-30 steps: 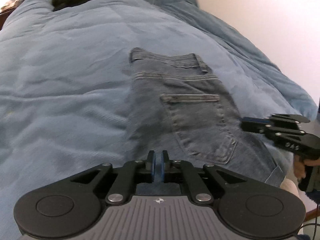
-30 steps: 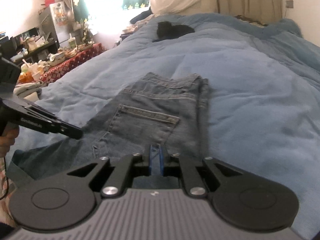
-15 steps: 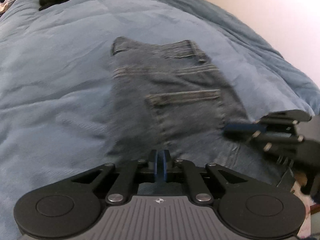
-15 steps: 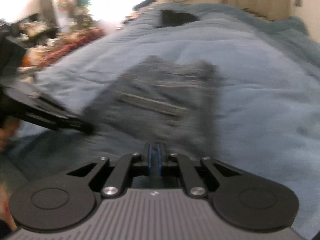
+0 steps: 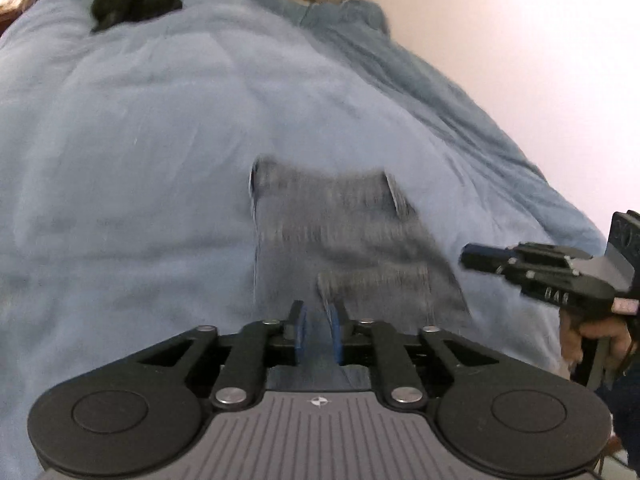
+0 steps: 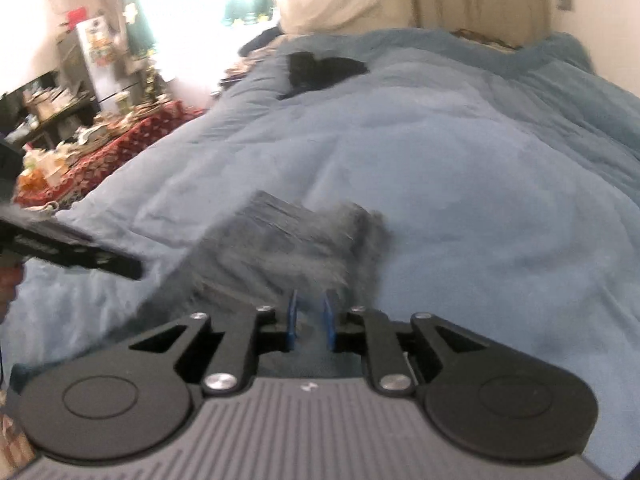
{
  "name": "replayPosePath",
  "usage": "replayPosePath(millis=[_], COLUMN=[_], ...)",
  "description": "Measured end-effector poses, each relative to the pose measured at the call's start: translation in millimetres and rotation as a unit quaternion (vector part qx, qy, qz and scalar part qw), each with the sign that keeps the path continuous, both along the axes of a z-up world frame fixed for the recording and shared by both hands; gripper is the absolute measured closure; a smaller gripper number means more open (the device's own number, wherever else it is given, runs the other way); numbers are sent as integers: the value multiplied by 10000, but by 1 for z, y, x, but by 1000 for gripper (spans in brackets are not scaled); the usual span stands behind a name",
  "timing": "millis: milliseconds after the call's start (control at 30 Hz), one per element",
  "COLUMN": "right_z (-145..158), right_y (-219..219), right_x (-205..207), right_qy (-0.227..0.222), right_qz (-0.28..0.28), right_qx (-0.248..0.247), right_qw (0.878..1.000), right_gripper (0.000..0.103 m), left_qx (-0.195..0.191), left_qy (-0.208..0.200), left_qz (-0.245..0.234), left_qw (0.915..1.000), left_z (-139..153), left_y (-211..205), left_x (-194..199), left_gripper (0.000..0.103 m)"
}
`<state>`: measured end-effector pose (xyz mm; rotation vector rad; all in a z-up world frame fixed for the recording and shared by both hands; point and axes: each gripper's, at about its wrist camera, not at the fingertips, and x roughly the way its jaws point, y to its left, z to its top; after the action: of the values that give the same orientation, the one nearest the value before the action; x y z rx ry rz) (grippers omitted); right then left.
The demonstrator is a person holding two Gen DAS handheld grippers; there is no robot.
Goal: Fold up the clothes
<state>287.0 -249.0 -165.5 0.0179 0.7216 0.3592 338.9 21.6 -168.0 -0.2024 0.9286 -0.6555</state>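
A pair of blue jeans [image 5: 340,232] lies folded on the blue duvet [image 5: 140,140], waistband at the far end, blurred by motion. My left gripper [image 5: 318,312] hovers over the near end of the jeans. Its jaws are opening, with a narrow gap and only denim showing behind it. My right gripper [image 6: 310,300] hangs over the near right side of the jeans [image 6: 288,240], jaws likewise opening, pads not pressing on anything. Each gripper appears in the other's view: the right gripper [image 5: 472,258] at the right edge, the left gripper [image 6: 132,268] at the left.
A black garment [image 5: 132,4] lies at the far end of the duvet [image 6: 480,180]. A pale wall [image 5: 520,60] borders the bed on the right. A cluttered table with a red cloth [image 6: 100,152] stands left of the bed. A hand [image 5: 592,332] holds the right gripper.
Both grippers have drawn back and up from the jeans, which now look smaller and lower in both views. The jaws of both, shut before, now stand slightly apart.
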Motion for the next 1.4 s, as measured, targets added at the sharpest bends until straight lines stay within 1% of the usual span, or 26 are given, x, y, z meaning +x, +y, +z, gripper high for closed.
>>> replayPosePath(millis=[100,167,200,233,300,333,367,433,500,533,567,600,633,667,700,800,867,933,1033,1100,1133,1167,1233,1267,1333,1400], right_z=[-14,-27,-34,-39,-46,-48,-48,-43,-34,-27,-20,-12,-5,-2,-3,-13,-19,-18,-12,-10,-10,-12,-22,-28,-30,-19], right_y=[20,21,16,8,-9,-15,-17,-16,-15,-18,-21,-24,-26,-29,-33,-42,-42,-37,-22,-18,-18,-18,-22,-24,-24,-12], right_x=[23,33,36,36,35,35,35,33,31,30,28,27,29,35,43,69,77,76,68,64,64,67,78,83,82,69], right_qy=[99,212,280,333,440,485,507,488,431,323,215,107,4,-49,-15,347,420,317,-37,-72,-48,80,530,673,555,10], right_qz=[254,331,335,286,236,205,191,197,196,151,107,46,-107,-241,-274,-394,-408,-387,-342,-285,-260,-236,-214,-331,-422,-347], right_qx=[-427,-629,-662,-589,-326,-185,-126,-160,-175,-164,-152,-139,-111,-92,-58,185,318,146,-326,-358,-333,-237,114,196,204,-277], right_qw=[9987,9972,9968,9973,9982,9984,9985,9985,9987,9992,9996,9998,9999,9997,9996,9985,9978,9986,9989,9989,9991,9994,9983,9970,9974,9990], right_gripper=[85,90,96,103,103,103,103,103,103,99,95,85,69,63,63,63,67,74,75,75,75,75,71,79,94,94], left_qx=[-138,-5,84,130,163,144,104,-33,-19,-7,-15,-13,-12,-2,58,161,132,126,145,172,175,177,179,183,186,117], left_qy=[190,236,275,328,458,509,540,666,657,583,506,453,417,408,391,348,357,347,323,302,298,296,301,306,345,326], left_qz=[-2,-44,-75,-145,-255,-270,-292,-258,-259,-295,-336,-379,-430,-498,-532,-552,-528,-519,-518,-528,-525,-518,-505,-502,-495,-518], left_qw=[9997,9997,9996,9993,9985,9982,9981,9974,9975,9979,9982,9982,9982,9979,9978,9977,9979,9980,9980,9980,9980,9981,9981,9981,9980,9981], left_z=[-13,-26,-33,-41,-54,-58,-60,-61,-56,-53,-48,-46,-45,-45,-46,-49,-50,-50,-49,-48,-48,-47,-47,-46,-45,-42], left_y=[-15,-25,-28,-29,-27,-24,-21,-15,-15,-17,-18,-19,-21,-24,-26,-32,-30,-30,-30,-31,-31,-31,-32,-32,-33,-32], left_x=[27,36,38,39,41,42,43,45,46,44,42,40,39,39,38,36,35,34,31,30,30,30,30,30,30,27], left_gripper=[87,88,89,90,94,99,99,100,100,98,92,89,85,83,83,83,83,82,82,82,82,82,82,82,82,82])
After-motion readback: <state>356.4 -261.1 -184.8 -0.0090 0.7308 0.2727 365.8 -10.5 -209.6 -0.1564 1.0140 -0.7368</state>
